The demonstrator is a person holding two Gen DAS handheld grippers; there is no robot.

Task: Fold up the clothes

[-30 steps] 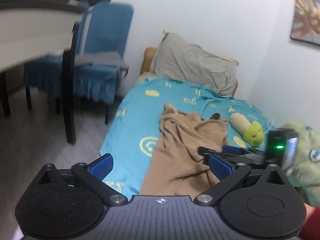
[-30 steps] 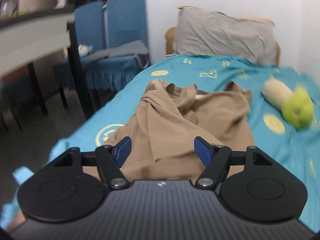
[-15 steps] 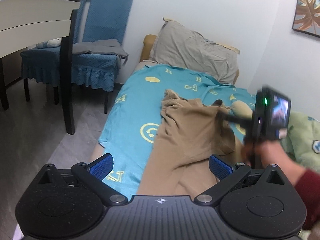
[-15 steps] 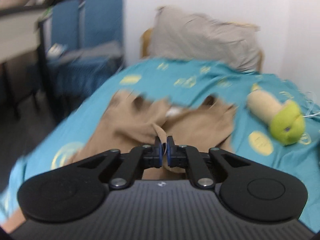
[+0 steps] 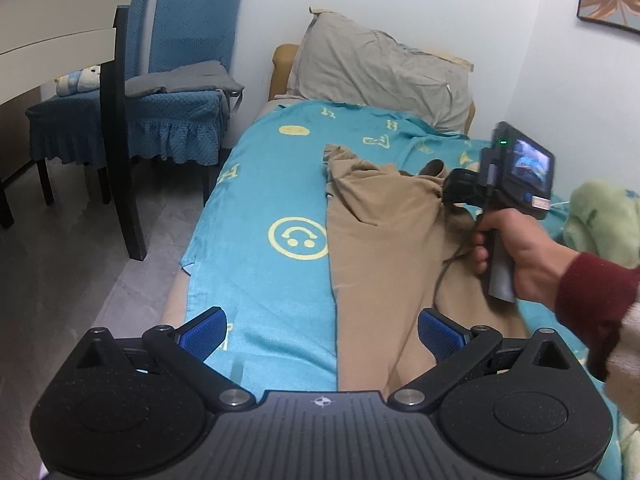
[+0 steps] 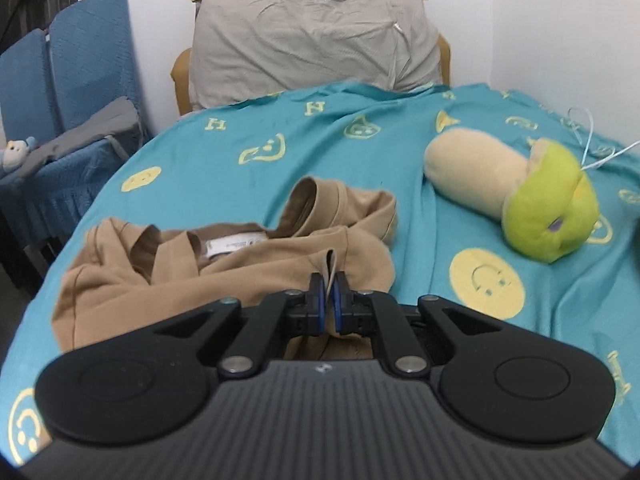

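A tan garment [image 5: 384,248] lies stretched along the teal bed sheet [image 5: 260,184]. My left gripper [image 5: 320,330] hovers open over the garment's near end, one blue pad on each side of its left edge. My right gripper [image 6: 329,294] is shut on a fold of the tan garment [image 6: 224,276] near its collar, where a white label [image 6: 232,245] shows. In the left wrist view a person's hand [image 5: 516,248] in a dark red sleeve holds that right gripper [image 5: 444,196] at the garment's far right side.
A grey pillow [image 5: 380,68] leans at the head of the bed. A beige and green plush toy [image 6: 516,196] lies to the right of the garment. Blue chairs [image 5: 176,80] and a dark table leg [image 5: 120,132] stand left of the bed. A green plush [image 5: 600,220] sits at far right.
My right gripper closed on the garment's collar area and has moved toward the head of the bed, drawing the cloth out straighter. My left gripper stayed open and rose a little.
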